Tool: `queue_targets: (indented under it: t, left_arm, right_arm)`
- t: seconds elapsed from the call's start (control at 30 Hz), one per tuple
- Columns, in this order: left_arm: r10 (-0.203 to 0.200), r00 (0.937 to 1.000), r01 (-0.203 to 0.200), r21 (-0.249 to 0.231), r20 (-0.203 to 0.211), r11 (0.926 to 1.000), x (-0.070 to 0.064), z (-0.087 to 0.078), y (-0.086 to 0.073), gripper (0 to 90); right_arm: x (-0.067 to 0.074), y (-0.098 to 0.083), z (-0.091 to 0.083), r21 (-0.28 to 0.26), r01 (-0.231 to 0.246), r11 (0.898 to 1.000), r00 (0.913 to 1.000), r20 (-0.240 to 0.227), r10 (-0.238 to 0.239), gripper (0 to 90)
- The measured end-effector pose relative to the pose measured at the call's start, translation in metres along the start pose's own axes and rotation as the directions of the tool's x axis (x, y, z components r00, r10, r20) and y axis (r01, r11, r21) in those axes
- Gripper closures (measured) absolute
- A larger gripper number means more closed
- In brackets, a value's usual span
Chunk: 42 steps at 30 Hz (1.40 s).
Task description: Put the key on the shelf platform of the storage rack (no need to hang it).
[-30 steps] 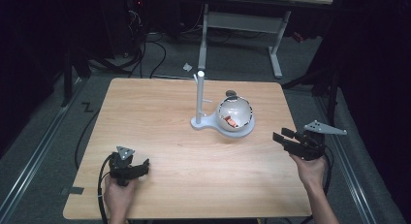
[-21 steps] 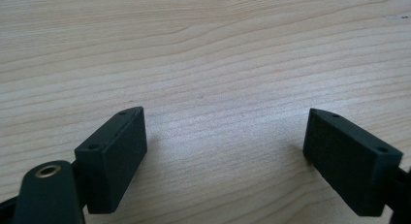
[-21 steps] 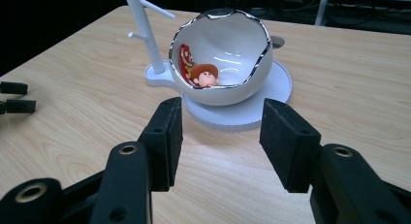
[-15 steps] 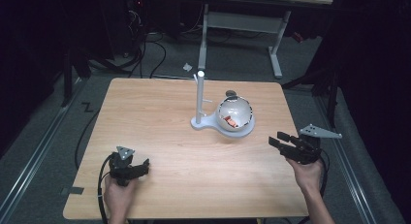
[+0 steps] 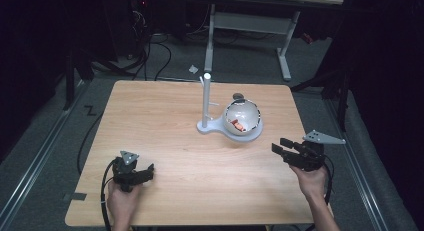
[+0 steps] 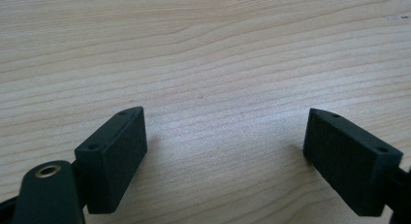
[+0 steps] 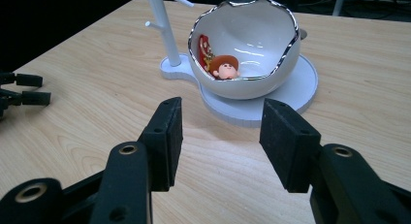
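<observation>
Leftward onto the light wooden table [image 5: 165, 121] came the right gripper [image 7: 220, 132], jaws parted and empty; the white eggshell-shaped bowl [image 7: 252, 69] sits near, just ahead on its white stand [image 7: 291, 95].

The bowl [image 7: 245, 49] hides the lower part of the small figure [image 7: 224, 68] inside it; the stand's post [image 7: 162, 27] runs off the top edge.

A white bowl [image 7: 245, 49] shaped like a cracked eggshell, its jagged rim edged in silver, sits upright on the round plate of a white stand [image 7: 291, 95], just ahead of the right gripper [image 7: 220, 132]'s parted fingers [image 7: 165, 136]. Inside lies a small figure [image 7: 224, 68] with a brown hat, beside something red. Nothing is between the fingers.
</observation>
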State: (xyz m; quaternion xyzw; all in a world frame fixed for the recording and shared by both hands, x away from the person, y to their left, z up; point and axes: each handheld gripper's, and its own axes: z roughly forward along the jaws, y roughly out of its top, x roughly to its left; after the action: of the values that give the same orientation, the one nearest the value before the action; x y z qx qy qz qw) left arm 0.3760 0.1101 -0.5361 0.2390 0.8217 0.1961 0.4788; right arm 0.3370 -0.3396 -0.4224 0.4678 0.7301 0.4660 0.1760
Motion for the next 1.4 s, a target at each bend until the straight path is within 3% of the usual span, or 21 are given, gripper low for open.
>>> queue_targets:
  t: [0.47, 0.5, 1.4]
  left_arm:
    - [0.0, 1.0, 0.0, 0.0, 0.0, 1.0, 0.0, 0.0, 0.0, 16.0]
    - [0.013, 0.9999, -0.013, 0.0, 0.005, 0.9999, 0.001, 0.0, 0.0, 16.0]
    - [0.001, 1.0, -0.001, 0.0, 0.0, 1.0, 0.0, 0.0, 0.0, 16.0]
  right_arm:
    - [0.006, -0.009, 0.012, 0.015, -0.004, 1.0, 0.9999, -0.015, 0.004, 50.9]
    - [0.006, -0.01, 0.013, 0.016, -0.003, 1.0, 0.9999, -0.017, 0.003, 50.9]
    - [0.017, -0.027, 0.043, 0.056, -0.007, 0.998, 0.999, -0.043, 0.009, 50.9]
